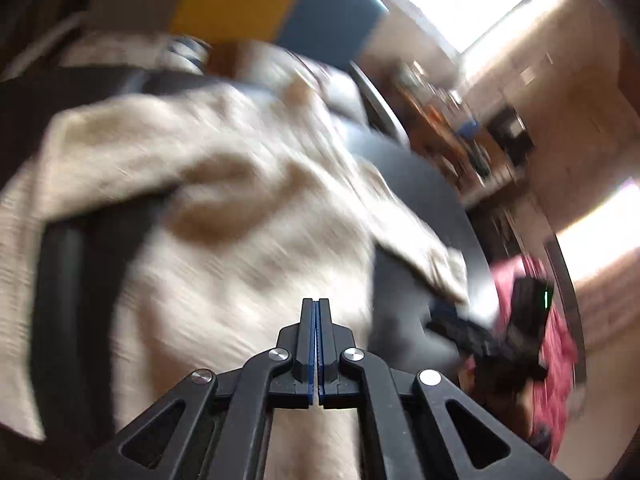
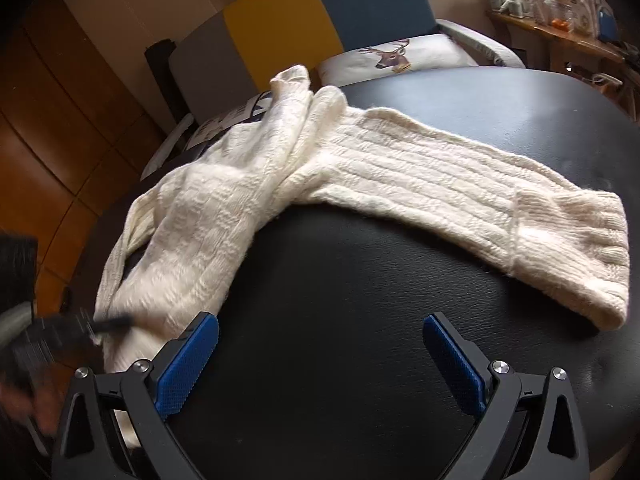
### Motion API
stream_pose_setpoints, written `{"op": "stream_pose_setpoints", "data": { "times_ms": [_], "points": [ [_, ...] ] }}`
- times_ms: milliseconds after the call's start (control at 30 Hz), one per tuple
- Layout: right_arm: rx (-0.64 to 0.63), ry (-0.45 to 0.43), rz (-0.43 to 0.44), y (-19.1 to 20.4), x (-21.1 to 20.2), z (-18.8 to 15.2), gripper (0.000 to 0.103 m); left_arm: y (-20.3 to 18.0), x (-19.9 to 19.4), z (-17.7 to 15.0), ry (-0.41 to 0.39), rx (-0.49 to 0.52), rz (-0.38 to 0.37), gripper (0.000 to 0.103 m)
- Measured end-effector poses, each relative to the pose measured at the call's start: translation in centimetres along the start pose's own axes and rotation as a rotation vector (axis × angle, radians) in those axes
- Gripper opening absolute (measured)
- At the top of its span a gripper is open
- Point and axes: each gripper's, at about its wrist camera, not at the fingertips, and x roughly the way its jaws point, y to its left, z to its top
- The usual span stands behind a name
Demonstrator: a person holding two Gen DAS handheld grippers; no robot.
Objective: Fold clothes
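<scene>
My left gripper is pressed together, empty, over the sweater. My right gripper is spread above the counter, with the sweater just ahead.

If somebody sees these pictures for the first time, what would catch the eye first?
First, the cream knitted sweater sprawled over the dark leather table, one sleeve reaching toward the right. Next, the right claw in the foreground, its blue pads wide apart above bare table. Behind stands a yellow and blue chair holding a deer cushion.

bare table between sweater sleeves
</scene>
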Motion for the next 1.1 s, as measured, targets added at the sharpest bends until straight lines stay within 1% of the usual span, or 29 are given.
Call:
{"op": "stream_pose_setpoints", "data": {
  "times_ms": [67,100,167,200,300,333,367,400,467,500,533,600,633,700,800,833,867,900,933,967,1000,1033,1067,1100],
  "points": [
    [0.019,0.017,0.044,0.1,0.4,-0.1,0.103,1.7,-1.6,1.8,-0.032,-0.037,-0.002,0.000],
    [0.037,0.027,0.078,0.1,0.6,-0.1,0.103,2.0,-2.2,2.3,-0.055,-0.016,0.052,0.000],
    [0.105,0.053,0.193,-0.1,1.3,-0.1,0.103,0.7,-4.3,0.4,-0.052,0.089,0.073,0.000],
    [0.143,0.067,0.257,-0.2,1.7,-0.1,0.103,-0.4,-4.6,-0.5,-0.032,0.141,0.066,0.000],
    [0.286,0.112,0.466,-0.3,3.5,0.1,0.103,-3.7,-3.0,-3.1,0.034,0.337,0.115,0.008],
    [0.332,0.126,0.531,-0.3,4.2,0.2,0.103,-4.6,-2.4,-4.5,0.051,0.386,0.119,0.016],
    [0.378,0.139,0.596,-0.2,4.9,0.2,0.103,-5.4,-1.8,-5.9,0.068,0.434,0.124,0.018],
    [0.408,0.153,0.631,0.0,5.7,0.4,0.103,-6.2,-1.2,-7.2,0.090,0.480,0.128,0.018],
    [0.431,0.176,0.642,0.7,7.1,0.7,0.103,-7.3,0.0,-9.3,0.115,0.544,0.151,0.022],
    [0.445,0.186,0.656,1.1,7.8,0.9,0.103,-7.9,0.6,-10.3,0.128,0.575,0.162,0.023],
    [0.463,0.196,0.684,1.4,8.5,1.0,0.103,-7.9,1.3,-10.9,0.140,0.586,0.161,0.025],
    [0.499,0.198,0.765,2.0,9.2,1.2,0.103,-8.2,2.3,-11.9,0.149,0.610,0.168,0.028],
    [0.515,0.193,0.813,2.3,9.4,1.5,0.103,-8.4,2.7,-12.4,0.142,0.633,0.191,0.031],
    [0.540,0.197,0.908,2.8,9.8,2.0,0.103,-8.6,3.6,-13.0,0.132,0.683,0.269,0.032],
    [0.536,0.234,0.999,4.1,10.3,3.1,0.103,-8.4,4.4,-12.8,0.135,0.657,0.318,0.033],
    [0.530,0.253,1.026,4.7,10.6,3.4,0.103,-8.3,4.7,-12.6,0.123,0.651,0.350,0.033],
    [0.519,0.272,1.038,5.2,10.9,3.8,0.103,-8.0,5.0,-12.3,0.121,0.639,0.385,0.033],
    [0.505,0.289,1.040,5.8,11.2,4.0,0.103,-7.4,5.6,-11.9,0.139,0.602,0.408,0.033],
    [0.494,0.306,1.044,6.5,11.6,4.2,0.103,-6.8,6.1,-11.5,0.155,0.563,0.426,0.029],
    [0.484,0.320,1.048,7.2,12.0,4.4,0.103,-6.1,5.9,-11.0,0.146,0.507,0.378,0.017],
    [0.477,0.333,1.050,7.8,12.4,4.6,0.103,-4.9,5.4,-10.0,0.147,0.414,0.302,0.011],
    [0.467,0.342,1.051,8.4,12.6,4.9,0.103,-3.7,4.9,-9.1,0.147,0.321,0.224,0.007],
    [0.454,0.347,1.050,8.8,12.7,5.1,0.103,-2.2,4.1,-8.1,0.140,0.212,0.125,0.004],
    [0.444,0.347,1.050,9.1,12.8,5.3,0.103,-1.0,3.3,-7.3,0.122,0.133,0.054,0.004]
  ]
}}
